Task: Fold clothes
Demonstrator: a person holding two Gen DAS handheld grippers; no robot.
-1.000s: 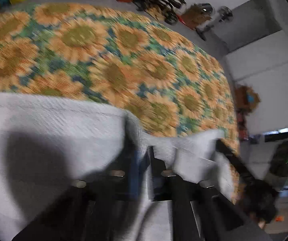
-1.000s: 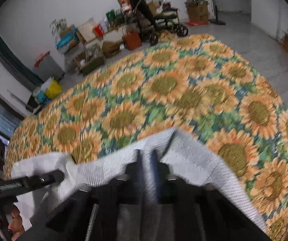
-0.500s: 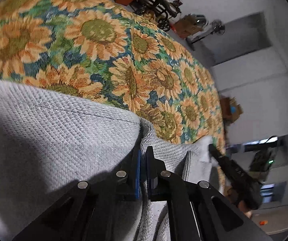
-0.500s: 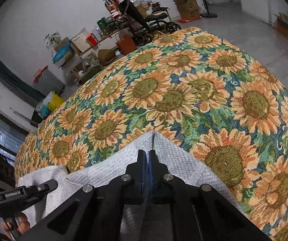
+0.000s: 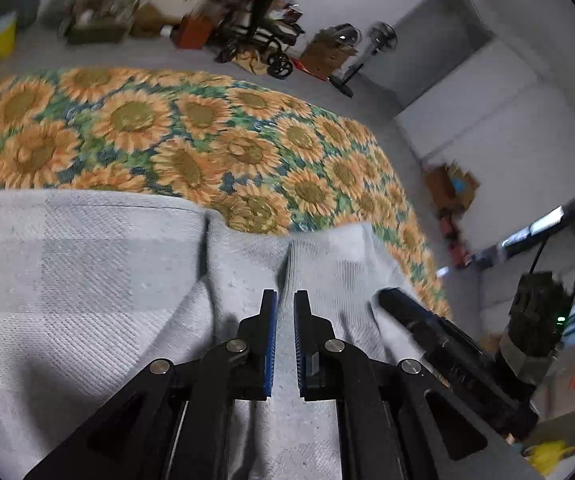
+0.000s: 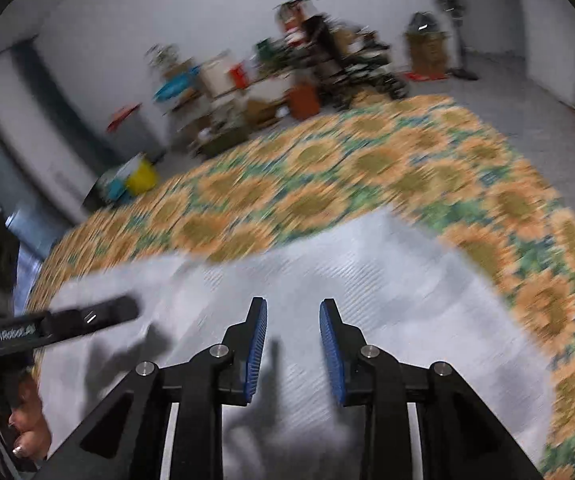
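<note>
Two grippers hover over a pale grey garment [image 5: 87, 280] spread on a sunflower-print cover [image 5: 191, 140]. At left, the garment lies flat, its far edge running straight across the cover; a ridge of cloth rises just ahead of the left gripper [image 5: 285, 300], whose blue-padded fingers stand a narrow gap apart with nothing between them. To its right, the black tip of the other tool rests near a second fold. In the right wrist view, blurred by motion, the right gripper [image 6: 293, 308] is spread wider and holds nothing, the garment [image 6: 387, 280] lying below it. A hand [image 6: 27, 420] grips the left tool's handle at the lower left edge.
</note>
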